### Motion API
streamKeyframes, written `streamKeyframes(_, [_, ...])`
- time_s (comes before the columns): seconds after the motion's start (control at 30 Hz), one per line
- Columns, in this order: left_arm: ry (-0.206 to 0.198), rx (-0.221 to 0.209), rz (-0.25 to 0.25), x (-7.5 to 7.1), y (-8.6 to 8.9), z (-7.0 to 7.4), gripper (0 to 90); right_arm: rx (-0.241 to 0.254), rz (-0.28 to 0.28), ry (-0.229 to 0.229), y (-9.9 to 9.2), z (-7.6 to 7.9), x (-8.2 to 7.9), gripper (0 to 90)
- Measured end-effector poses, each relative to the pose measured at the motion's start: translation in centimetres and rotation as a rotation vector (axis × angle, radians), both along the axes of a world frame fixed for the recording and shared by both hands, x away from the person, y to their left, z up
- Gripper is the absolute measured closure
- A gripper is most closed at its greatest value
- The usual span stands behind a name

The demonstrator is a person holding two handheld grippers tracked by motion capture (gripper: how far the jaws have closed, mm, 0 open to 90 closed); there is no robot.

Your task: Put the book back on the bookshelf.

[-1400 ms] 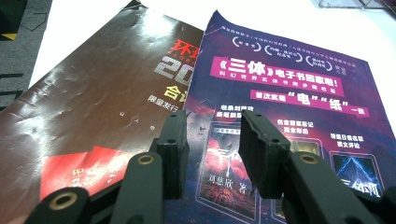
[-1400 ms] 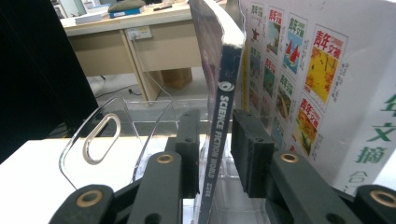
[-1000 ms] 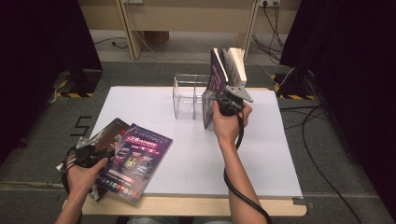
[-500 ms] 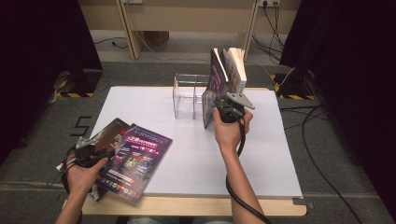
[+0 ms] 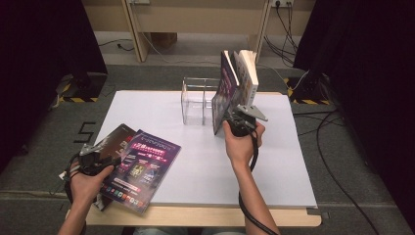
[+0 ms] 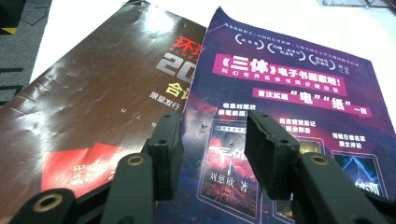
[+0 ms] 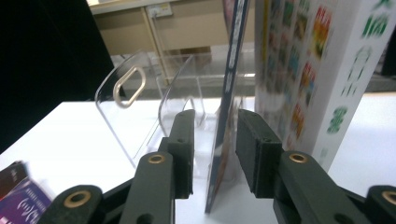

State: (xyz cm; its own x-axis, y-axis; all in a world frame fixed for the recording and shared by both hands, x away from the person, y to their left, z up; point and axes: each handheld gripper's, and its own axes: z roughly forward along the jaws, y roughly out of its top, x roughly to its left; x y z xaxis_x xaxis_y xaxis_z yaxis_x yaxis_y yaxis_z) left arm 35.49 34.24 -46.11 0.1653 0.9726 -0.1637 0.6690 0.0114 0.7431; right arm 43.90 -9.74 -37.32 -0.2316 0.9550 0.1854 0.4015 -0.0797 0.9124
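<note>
Since a second ago the right claw [image 5: 234,113] has eased forward and down along the upright magazine [image 5: 224,93] at the clear acrylic rack [image 5: 195,100], while the left claw [image 5: 100,155] has kept its place and its jaws have just been opening, with no thing between them.

From the right gripper view, the magazine [image 7: 227,116] stands on edge between the two black jaws, but there is a gap on each side, so that claw is open around it rather than pinching it. The magazine leans beside the thick white book [image 7: 322,70], at the right end of the rack [image 7: 140,102]. My worry is that, unheld, a thin glossy magazine will slump or slide out at the foot. A nudge from either jaw could tip it away from the book, or push the light rack along the white surface [image 5: 274,161].

Near the front left corner of the surface, the left claw [image 6: 212,140] hovers open over the purple magazine [image 6: 289,93], which overlaps the brown one [image 6: 93,93]. Both lie flat. I would expect trouble getting a jaw under a flat cover: it may crease the page, or drag both magazines together off the near edge, which they already overhang.
</note>
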Motion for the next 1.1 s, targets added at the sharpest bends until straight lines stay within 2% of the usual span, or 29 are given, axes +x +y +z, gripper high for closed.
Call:
streamKeyframes(0.3, [0.018, 0.001, -0.003, 0.1, 0.1, -0.2, 54.9, -0.005, 0.021, 0.062, 0.3, -2.2, -0.7, 67.9])
streamKeyframes(0.7, [0.033, -0.003, 0.002, 0.3, 0.3, -0.5, 53.7, -0.007, 0.071, 0.128, 1.7, -4.1, -1.3, 67.1])
streamKeyframes(1.1, [0.043, -0.006, 0.004, 0.5, 0.4, -0.8, 53.5, -0.016, 0.114, 0.167, 3.3, -5.5, -1.4, 66.6])
